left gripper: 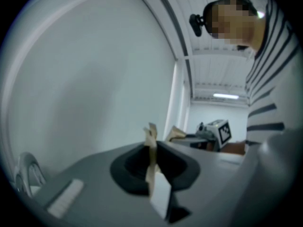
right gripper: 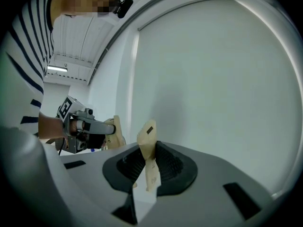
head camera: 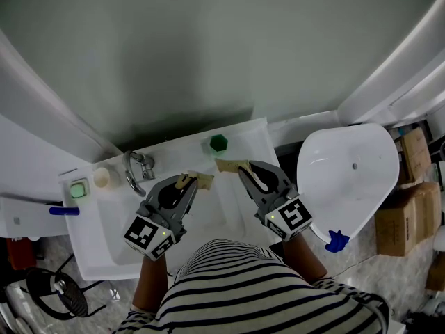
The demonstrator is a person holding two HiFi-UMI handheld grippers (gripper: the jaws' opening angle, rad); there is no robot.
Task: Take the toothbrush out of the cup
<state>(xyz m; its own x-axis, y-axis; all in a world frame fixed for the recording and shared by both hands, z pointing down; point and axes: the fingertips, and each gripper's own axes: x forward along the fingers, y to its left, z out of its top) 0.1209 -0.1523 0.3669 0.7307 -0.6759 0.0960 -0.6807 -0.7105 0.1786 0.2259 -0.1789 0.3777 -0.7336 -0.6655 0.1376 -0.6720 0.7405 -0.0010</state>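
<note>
hovering over the sink (head camera: 115, 239): left gripper (head camera: 202, 180) and right gripper (head camera: 225, 164), fingers together on each, empty. cup (head camera: 102, 177) stands on the rim beside the tap (head camera: 136, 170), well apart from both; toothbrush too small to make out.

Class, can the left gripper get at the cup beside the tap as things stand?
Probably yes: the left gripper hangs over the sink near the cup, though the tap stands between them.
</note>
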